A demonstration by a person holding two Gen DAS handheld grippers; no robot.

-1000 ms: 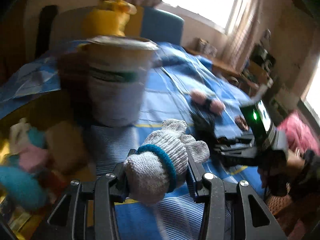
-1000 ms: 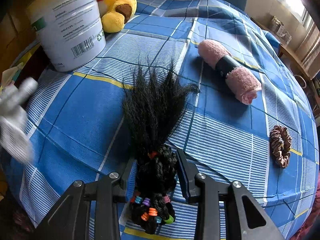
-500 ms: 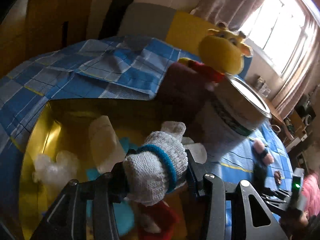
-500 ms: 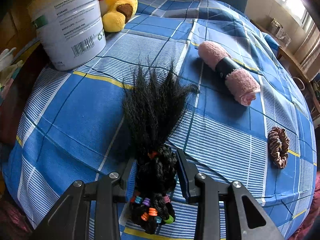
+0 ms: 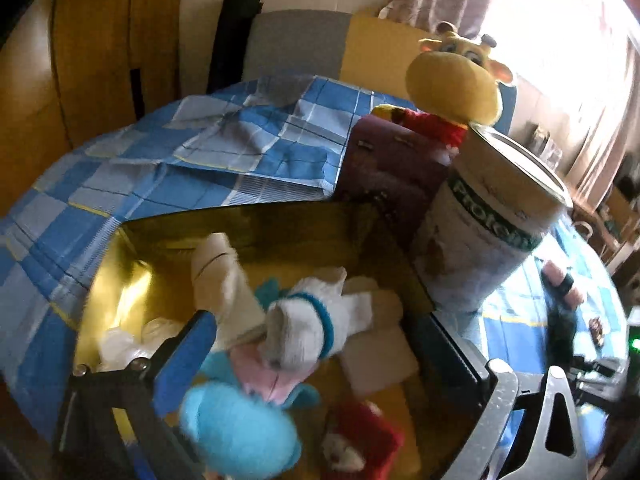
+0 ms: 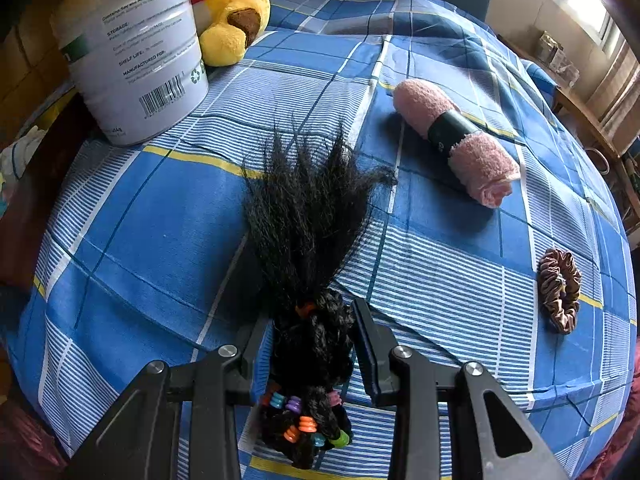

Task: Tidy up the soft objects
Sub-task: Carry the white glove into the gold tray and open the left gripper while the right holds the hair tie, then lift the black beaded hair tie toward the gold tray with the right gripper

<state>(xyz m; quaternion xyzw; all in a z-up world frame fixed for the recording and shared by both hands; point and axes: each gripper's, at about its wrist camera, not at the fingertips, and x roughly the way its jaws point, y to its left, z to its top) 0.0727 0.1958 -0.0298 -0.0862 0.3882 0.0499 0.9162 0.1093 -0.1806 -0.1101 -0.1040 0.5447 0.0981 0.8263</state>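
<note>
In the left wrist view my left gripper [image 5: 320, 344] is open over a gold-lined box [image 5: 120, 280]. The white knit glove with a teal band [image 5: 316, 328] sits loose between the spread fingers, above the pile of soft things in the box. In the right wrist view my right gripper [image 6: 308, 336] is shut on a black braided hairpiece with coloured beads [image 6: 308, 232], which lies on the blue checked bedspread [image 6: 120, 220]. A rolled pink towel with a black band [image 6: 452, 140] and a brown scrunchie [image 6: 560, 288] lie to the right.
A white tin [image 6: 136, 48] and a yellow plush toy [image 6: 236, 20] stand at the far left of the bed. The box holds a blue plush [image 5: 236, 432], a red item [image 5: 364, 444] and white pieces. A maroon box [image 5: 392, 168] stands behind it.
My left gripper swung from over the bed to over the box, then opened and let go of the glove. The right gripper stayed shut on the hairpiece and hardly moved.
</note>
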